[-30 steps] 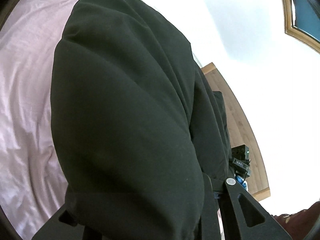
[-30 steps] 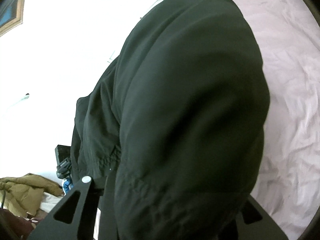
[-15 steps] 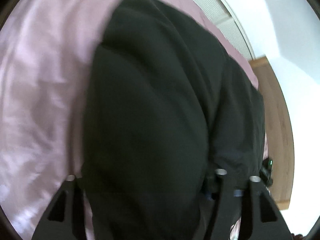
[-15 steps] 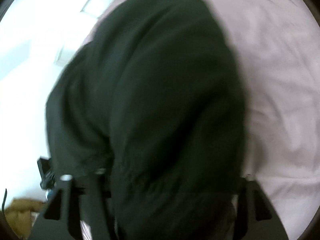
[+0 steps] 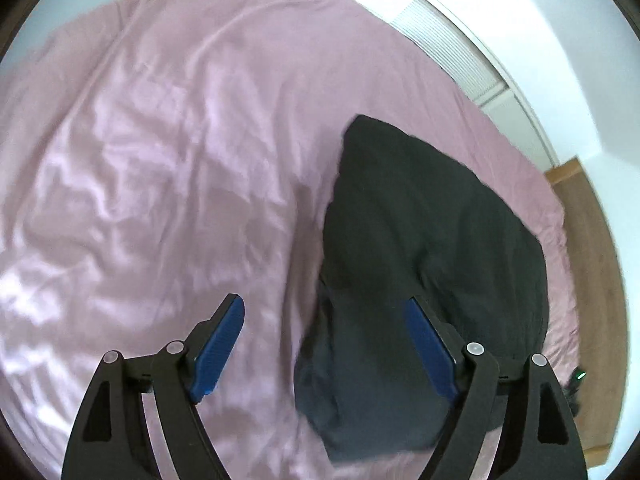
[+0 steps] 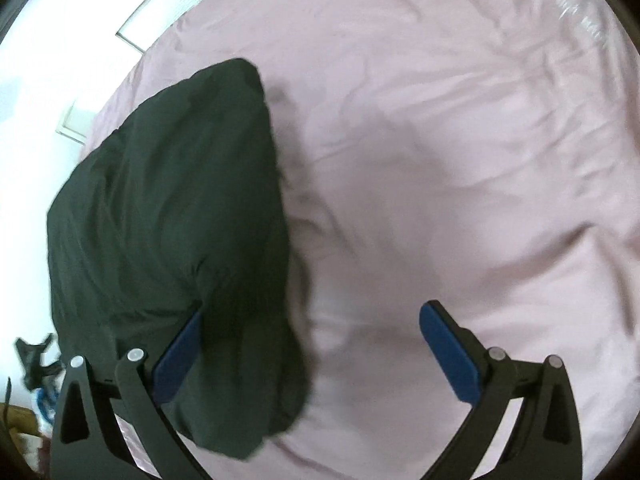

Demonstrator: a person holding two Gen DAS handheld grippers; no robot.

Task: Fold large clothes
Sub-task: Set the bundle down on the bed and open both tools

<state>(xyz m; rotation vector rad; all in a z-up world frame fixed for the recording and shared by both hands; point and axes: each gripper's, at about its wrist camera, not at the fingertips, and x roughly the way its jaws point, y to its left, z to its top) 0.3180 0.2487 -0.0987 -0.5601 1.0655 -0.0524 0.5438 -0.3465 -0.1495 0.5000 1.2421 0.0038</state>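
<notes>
A large black garment (image 5: 424,256) lies in a folded heap on the pink bedsheet (image 5: 160,160). In the left wrist view my left gripper (image 5: 324,320) is open above the garment's left edge, its right blue pad (image 5: 430,354) over the cloth and holding nothing. In the right wrist view the same garment (image 6: 172,216) lies at the left, and my right gripper (image 6: 312,328) is open above its right edge, with the left blue pad (image 6: 176,360) over the cloth and the right pad over bare sheet.
The pink sheet (image 6: 460,160) is wrinkled and spreads wide around the garment. A wooden floor (image 5: 592,280) and a white wall with a radiator (image 5: 452,40) lie past the bed's edge. Clutter and a brown garment (image 6: 20,420) sit on the floor at the left.
Both grippers held the black garment up and shut one second ago. They have lowered it onto the bed and opened; the garment now lies released on the sheet.
</notes>
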